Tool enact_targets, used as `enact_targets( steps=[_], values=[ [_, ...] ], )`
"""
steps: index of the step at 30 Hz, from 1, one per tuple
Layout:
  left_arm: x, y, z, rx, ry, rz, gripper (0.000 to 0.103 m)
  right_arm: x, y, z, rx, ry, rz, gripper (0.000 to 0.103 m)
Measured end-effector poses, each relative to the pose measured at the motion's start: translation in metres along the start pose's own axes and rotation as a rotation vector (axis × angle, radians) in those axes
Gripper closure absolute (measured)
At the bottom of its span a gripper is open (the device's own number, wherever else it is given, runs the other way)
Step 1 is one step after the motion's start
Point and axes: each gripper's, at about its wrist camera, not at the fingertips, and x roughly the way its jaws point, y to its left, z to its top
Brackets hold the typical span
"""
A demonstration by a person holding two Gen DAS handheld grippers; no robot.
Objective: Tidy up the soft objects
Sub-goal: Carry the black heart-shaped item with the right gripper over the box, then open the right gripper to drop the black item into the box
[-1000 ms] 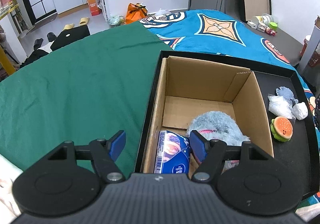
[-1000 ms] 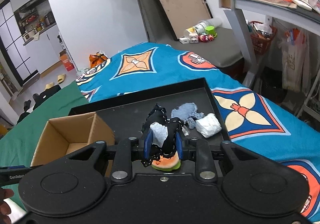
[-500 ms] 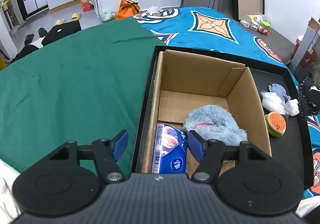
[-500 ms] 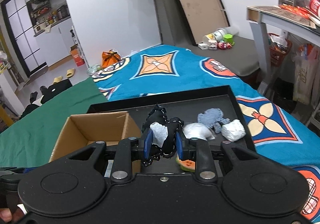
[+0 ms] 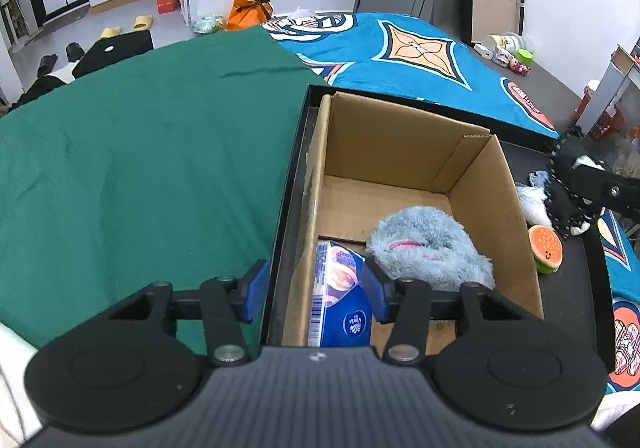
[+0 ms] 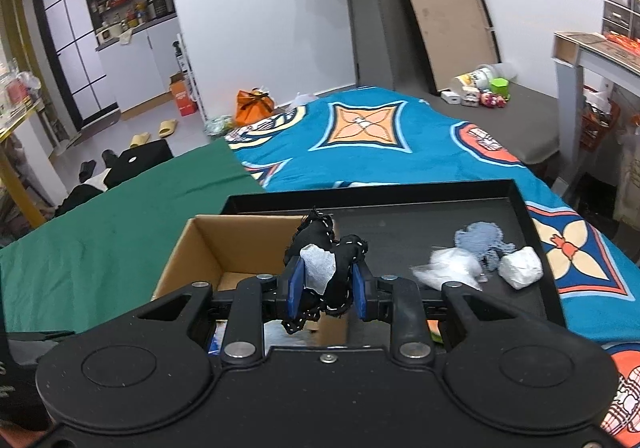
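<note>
A cardboard box (image 5: 472,184) stands on a black tray (image 5: 290,176). It holds a fluffy grey plush (image 5: 428,244) and a blue tissue pack (image 5: 340,304). My left gripper (image 5: 314,296) is open and empty above the box's near left corner. My right gripper (image 6: 328,288) is shut on a black stitched soft toy (image 6: 340,268) with a white patch, held above the box's (image 6: 224,248) right wall; the toy also shows in the left wrist view (image 5: 568,188). On the tray (image 6: 400,196) lie a burger toy (image 5: 546,248), a blue-grey cloth (image 6: 480,238), a white bag (image 6: 452,268) and a white lump (image 6: 520,268).
The tray lies on a bed with a green cover (image 5: 140,152) to the left and a blue patterned cover (image 6: 380,144) behind and right. A desk (image 6: 592,52) stands at the far right. Slippers and bags lie on the floor beyond.
My right gripper has carried the black toy leftward from over the tray to over the box's right side. The left gripper has drawn back slightly and stays open.
</note>
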Motion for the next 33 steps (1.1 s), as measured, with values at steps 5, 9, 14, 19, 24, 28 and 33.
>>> enact_targets(
  steps=[5,9,14,19,24,28,33],
  values=[
    [0.005,0.002,-0.003,-0.004,0.017,-0.014,0.066,0.002,0.016,0.002,-0.016,0.007,0.032,0.076],
    [0.006,0.006,-0.004,-0.013,0.021,-0.023,0.080,0.000,0.032,0.002,-0.042,0.003,0.081,0.075],
    [0.007,0.007,-0.004,-0.015,0.024,-0.025,0.086,0.000,0.047,0.003,-0.075,0.013,0.126,0.058],
    [0.008,0.009,-0.004,-0.022,0.022,-0.024,0.088,0.000,0.046,0.001,-0.073,0.028,0.127,0.050],
    [0.006,0.010,-0.004,-0.028,0.016,-0.021,0.088,-0.001,0.037,-0.003,-0.064,0.038,0.114,0.049],
    [0.005,0.011,-0.003,-0.031,0.011,-0.012,0.088,-0.003,0.026,-0.006,-0.048,0.041,0.099,0.049],
    [0.003,0.009,-0.002,-0.033,0.007,0.000,0.088,-0.006,0.005,-0.009,-0.019,0.046,0.075,0.046]
  ],
)
